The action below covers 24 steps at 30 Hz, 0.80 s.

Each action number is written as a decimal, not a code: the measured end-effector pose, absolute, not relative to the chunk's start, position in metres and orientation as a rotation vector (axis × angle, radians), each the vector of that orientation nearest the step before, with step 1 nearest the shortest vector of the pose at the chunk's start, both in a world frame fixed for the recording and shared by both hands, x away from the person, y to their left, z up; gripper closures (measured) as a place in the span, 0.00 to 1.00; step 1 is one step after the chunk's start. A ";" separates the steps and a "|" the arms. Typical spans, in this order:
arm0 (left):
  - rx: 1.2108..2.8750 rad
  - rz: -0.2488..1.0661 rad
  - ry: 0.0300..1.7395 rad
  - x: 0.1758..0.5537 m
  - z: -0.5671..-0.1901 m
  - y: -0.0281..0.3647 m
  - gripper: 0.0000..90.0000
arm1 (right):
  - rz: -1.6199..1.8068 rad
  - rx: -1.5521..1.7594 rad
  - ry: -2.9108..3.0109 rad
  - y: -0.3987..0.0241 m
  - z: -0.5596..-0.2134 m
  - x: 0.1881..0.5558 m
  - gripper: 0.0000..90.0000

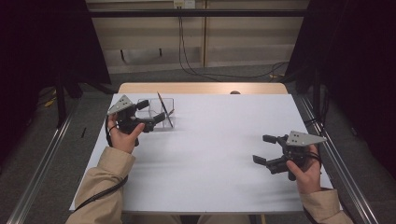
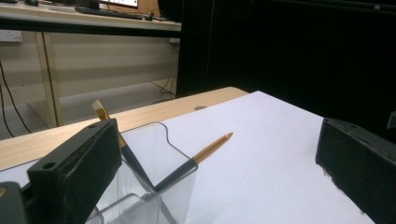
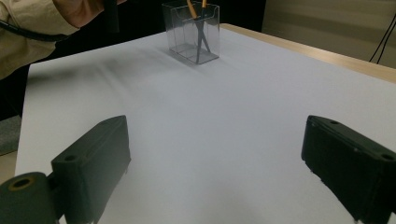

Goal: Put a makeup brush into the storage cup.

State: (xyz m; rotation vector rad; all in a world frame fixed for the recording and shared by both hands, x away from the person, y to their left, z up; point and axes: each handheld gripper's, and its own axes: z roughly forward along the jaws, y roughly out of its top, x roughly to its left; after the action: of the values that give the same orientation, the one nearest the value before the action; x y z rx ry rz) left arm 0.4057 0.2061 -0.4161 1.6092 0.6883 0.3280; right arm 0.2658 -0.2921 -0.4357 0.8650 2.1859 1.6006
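Observation:
A clear plastic pen holder stands at the far left of the white table top. Two dark pens with orange-brown ends lean crossed inside it. My left gripper hovers at the holder's near left side, jaws wide open. In the left gripper view the holder sits close against the left jaw, partly behind it, and neither pad presses on it. My right gripper stands open at the near right, nothing between its jaws. From there the holder appears far off.
A strip of bare wood runs along the table's far edge. Metal rails flank the table on both sides. Cables lie on the floor beyond it, in front of a pale wall panel.

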 end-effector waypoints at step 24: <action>1.647 0.315 0.605 0.378 -0.420 0.215 0.00 | 1.604 0.865 2.183 -0.292 -0.435 0.265 0.09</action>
State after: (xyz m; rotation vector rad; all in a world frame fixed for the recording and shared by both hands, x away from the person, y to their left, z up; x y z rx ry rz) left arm 0.3776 0.2147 -0.4200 1.6465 0.6049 0.3150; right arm 0.2649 -0.2920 -0.4353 0.8646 2.1825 1.6040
